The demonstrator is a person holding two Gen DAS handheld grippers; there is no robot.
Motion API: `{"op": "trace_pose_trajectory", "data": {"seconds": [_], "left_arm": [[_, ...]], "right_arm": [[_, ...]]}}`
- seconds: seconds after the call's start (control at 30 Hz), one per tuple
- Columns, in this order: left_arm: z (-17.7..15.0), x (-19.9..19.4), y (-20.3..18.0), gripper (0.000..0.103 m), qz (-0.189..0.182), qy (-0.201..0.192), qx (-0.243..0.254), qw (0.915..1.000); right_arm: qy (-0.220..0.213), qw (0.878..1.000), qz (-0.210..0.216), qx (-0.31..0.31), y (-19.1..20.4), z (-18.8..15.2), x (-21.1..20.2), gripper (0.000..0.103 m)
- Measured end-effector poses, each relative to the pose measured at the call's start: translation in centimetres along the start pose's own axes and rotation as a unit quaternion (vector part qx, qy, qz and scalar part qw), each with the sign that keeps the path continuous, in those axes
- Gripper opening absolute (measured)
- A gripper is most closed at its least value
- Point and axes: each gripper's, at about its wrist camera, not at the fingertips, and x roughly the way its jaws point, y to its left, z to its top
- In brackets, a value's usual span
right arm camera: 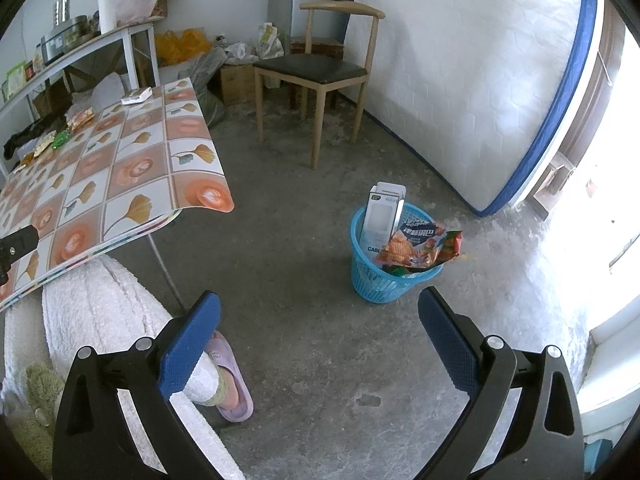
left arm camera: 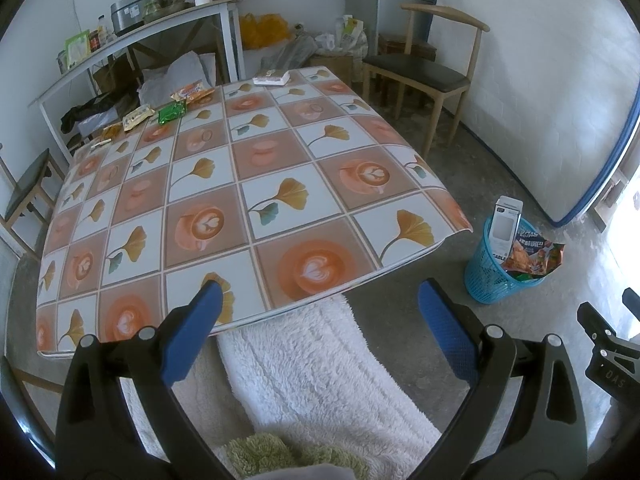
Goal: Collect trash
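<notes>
Both pairs of jaws stand wide apart and hold nothing; the left gripper [left arm camera: 320, 312] hangs over the near edge of the table [left arm camera: 280, 200] at the bottom of its frame, and the right gripper [right arm camera: 320, 320] points down at bare concrete floor, with the blue basket [right arm camera: 372, 280] just above it at centre right of its view; the basket already carries a white carton [right arm camera: 380, 212] standing on end and a big snack bag [right arm camera: 420, 246] draped over its rim, so it looks fairly full; what is left to collect lies in the upper left of the left view, along the far edge of the tablecloth: an orange wrapper [left arm camera: 192, 91], a green wrapper [left arm camera: 172, 113], a pale wrapper [left arm camera: 138, 117], some smaller scraps beyond it toward the corner, and a flat white pack [left arm camera: 272, 77] further right; I would judge the next job is a long reach across the table for one of those; the wrappers lie flat and thin, so the fingers ought to come in low and nip a raised or crimped edge rather than press down on the middle; take one at a time, and when dropping it, aim behind the overhanging bag so it does not slide off onto the floor
</notes>
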Motion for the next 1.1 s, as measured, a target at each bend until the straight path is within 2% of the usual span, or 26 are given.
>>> {"op": "trace_pose_trajectory", "data": {"seconds": [1.1], "left_arm": [[-0.19, 0.04, 0.36, 0.094, -0.003, 0.003, -0.004, 1.0000]], "right_arm": [[0.000, 1.000, 0.000, -0.001, -0.08, 0.27, 0.02, 0.096]]}}
